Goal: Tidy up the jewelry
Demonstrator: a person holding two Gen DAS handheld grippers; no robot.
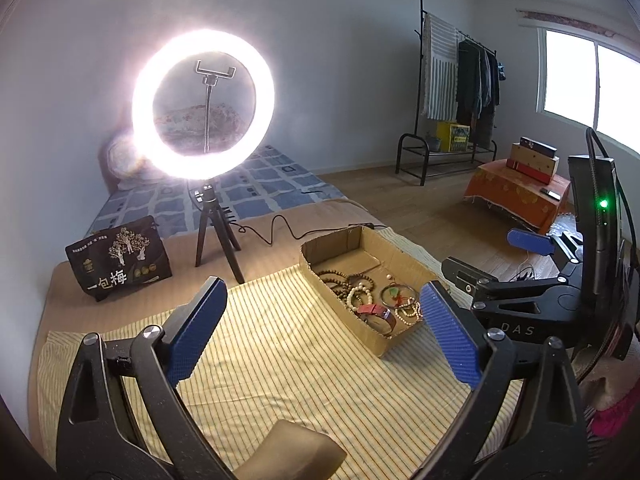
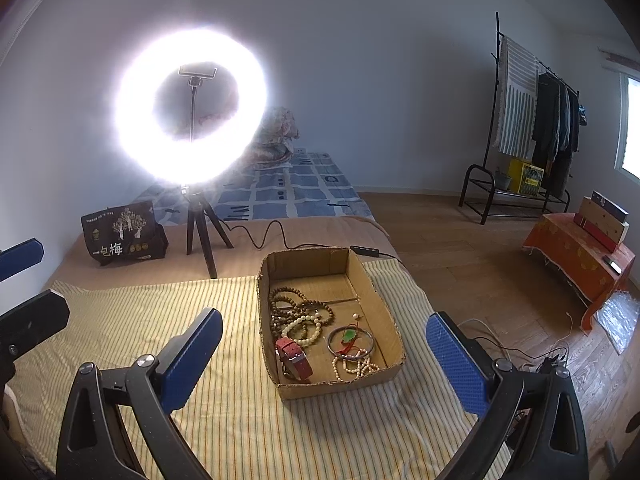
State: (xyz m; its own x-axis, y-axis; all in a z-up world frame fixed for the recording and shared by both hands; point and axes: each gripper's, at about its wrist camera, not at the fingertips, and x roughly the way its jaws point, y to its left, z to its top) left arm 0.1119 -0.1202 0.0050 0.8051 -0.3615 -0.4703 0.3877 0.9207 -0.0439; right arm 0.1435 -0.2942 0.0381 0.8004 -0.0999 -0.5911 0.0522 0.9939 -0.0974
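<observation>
Right wrist view shows one shallow cardboard box (image 2: 390, 322) lying on a striped cloth (image 2: 160, 320) over the bed, just ahead of the right gripper (image 2: 324, 356) at about 12 o'clock. All the jewelry sits inside it: one red-strapped watch (image 2: 295, 357) at the box's 7 o'clock corner, one metal bangle (image 2: 350, 342) with a green and red charm (image 2: 349, 336) inside its ring, one pearl strand (image 2: 356, 366) at 5 o'clock, one cream bead bracelet (image 2: 304, 330), and a heap of brown wooden beads (image 2: 298, 306) toward 10 o'clock. How many brown strands make up that heap cannot be counted; they overlap. The right jaws stand wide apart and hold nothing.

Left wrist view places the same box at about 1 o'clock from the left gripper (image 1: 320, 312), whose jaws are likewise spread wide and empty. Its right finger covers the box's near right corner.

One lit ring light (image 2: 192, 112) on a tripod (image 2: 204, 236) stands at 11 o'clock, its glare washing out what lies behind. One black printed bag (image 2: 124, 232) rests beside it.
</observation>
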